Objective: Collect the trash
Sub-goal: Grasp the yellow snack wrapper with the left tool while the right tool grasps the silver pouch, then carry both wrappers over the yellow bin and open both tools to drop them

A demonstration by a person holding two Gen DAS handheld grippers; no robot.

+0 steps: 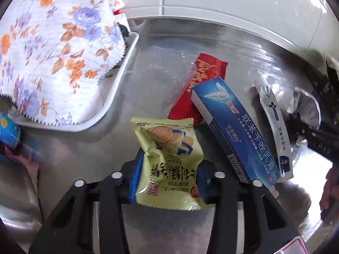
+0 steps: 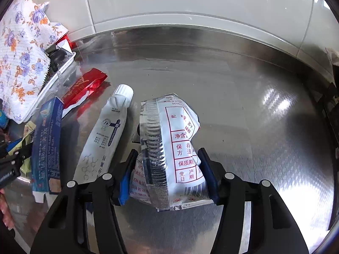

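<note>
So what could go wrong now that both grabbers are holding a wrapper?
1. The left gripper pinches only the lower part of the yellow snack packet; the slippery film might slide out.
2. The right gripper squeezes a crumpled silver wrapper, which could pop loose.
3. The blue box leans on the red wrapper beside the white tube, so a swinging gripper might knock them across the metal counter.

1. The snack packet (image 1: 169, 160) is pale yellow-green with a biscuit picture.
2. The carton (image 1: 235, 131) is blue with white characters.
3. The wrapper (image 1: 199, 89) is red with gold lettering.
4. The cloth (image 1: 53, 48) is white with purple and orange flowers.
5. The pouch (image 2: 175, 148) is silver-white with a red-lined table.
</note>
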